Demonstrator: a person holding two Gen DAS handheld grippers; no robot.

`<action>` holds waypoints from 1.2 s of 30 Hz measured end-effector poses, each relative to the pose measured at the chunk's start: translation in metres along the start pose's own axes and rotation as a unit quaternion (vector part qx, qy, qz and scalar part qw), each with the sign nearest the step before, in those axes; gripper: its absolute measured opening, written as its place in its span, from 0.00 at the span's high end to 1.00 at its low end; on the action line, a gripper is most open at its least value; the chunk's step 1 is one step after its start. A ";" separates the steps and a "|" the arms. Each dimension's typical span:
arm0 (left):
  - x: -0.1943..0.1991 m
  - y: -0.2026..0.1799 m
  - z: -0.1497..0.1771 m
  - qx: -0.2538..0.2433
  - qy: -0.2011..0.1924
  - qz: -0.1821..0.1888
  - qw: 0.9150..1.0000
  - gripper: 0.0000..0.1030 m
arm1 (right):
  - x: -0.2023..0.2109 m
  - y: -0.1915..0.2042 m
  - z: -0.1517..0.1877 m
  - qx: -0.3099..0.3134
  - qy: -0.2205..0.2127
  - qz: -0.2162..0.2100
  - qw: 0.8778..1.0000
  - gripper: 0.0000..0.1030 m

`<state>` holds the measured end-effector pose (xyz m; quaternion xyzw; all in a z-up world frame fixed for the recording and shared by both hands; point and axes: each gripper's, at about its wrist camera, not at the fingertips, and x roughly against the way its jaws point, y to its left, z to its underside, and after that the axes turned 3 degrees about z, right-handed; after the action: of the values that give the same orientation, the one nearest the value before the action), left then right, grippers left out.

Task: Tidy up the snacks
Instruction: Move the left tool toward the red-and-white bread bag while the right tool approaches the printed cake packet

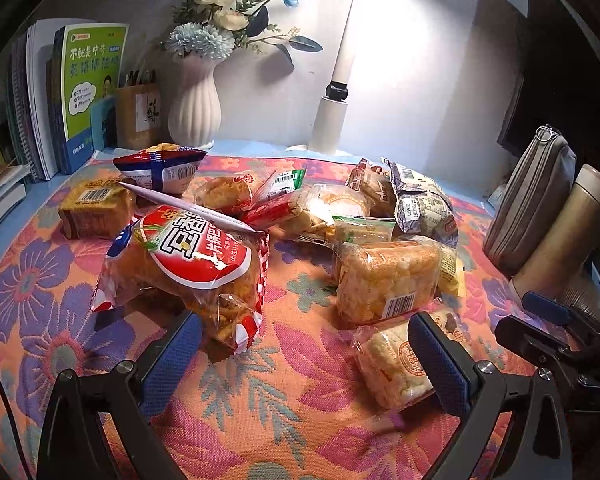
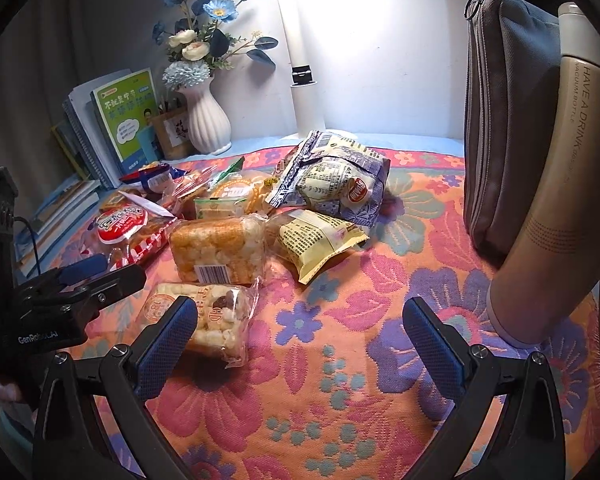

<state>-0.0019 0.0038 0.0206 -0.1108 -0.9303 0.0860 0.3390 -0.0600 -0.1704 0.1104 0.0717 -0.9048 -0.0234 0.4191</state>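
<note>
Several wrapped snacks lie in a loose pile on a flowered cloth [image 1: 284,420]. A large red-labelled bag [image 1: 188,264] lies front left, and shows in the right wrist view [image 2: 128,228]. A puffed-rice cake [image 1: 384,280] lies beside it [image 2: 218,250]. A smaller rice cake [image 1: 396,364] lies nearest [image 2: 208,320]. A blue-and-white bag [image 2: 336,180] and a yellow pack [image 2: 320,240] lie further right. My left gripper [image 1: 304,364] is open and empty, between the red bag and the small cake. My right gripper [image 2: 300,344] is open and empty over bare cloth, right of the small cake.
A white vase of flowers [image 1: 196,104], a lamp post [image 1: 332,116], upright books [image 1: 88,92] and a pen holder [image 1: 138,116] stand at the back. A grey pouch [image 2: 504,120] and a beige vacuum bottle [image 2: 560,208] stand at the right.
</note>
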 end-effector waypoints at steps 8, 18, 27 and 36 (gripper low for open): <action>0.000 0.001 0.000 0.001 0.002 0.001 1.000 0.01 | -0.001 0.002 0.000 0.001 0.003 0.000 1.000 0.00; 0.000 0.001 0.000 0.001 0.002 0.001 1.000 0.01 | -0.001 0.002 0.000 0.001 0.005 -0.001 1.000 0.00; 0.000 -0.001 0.000 -0.002 0.000 0.002 1.000 0.01 | -0.001 0.004 0.001 0.005 0.006 -0.005 1.000 0.00; 0.014 -0.007 -0.012 -0.046 0.017 0.040 0.998 0.02 | 0.001 0.027 0.001 0.088 0.042 -0.094 0.991 0.00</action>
<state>-0.0057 0.0019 0.0400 -0.1653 -0.9221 0.0546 0.3455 -0.0639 -0.1436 0.1131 0.1940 -0.8740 0.0202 0.4451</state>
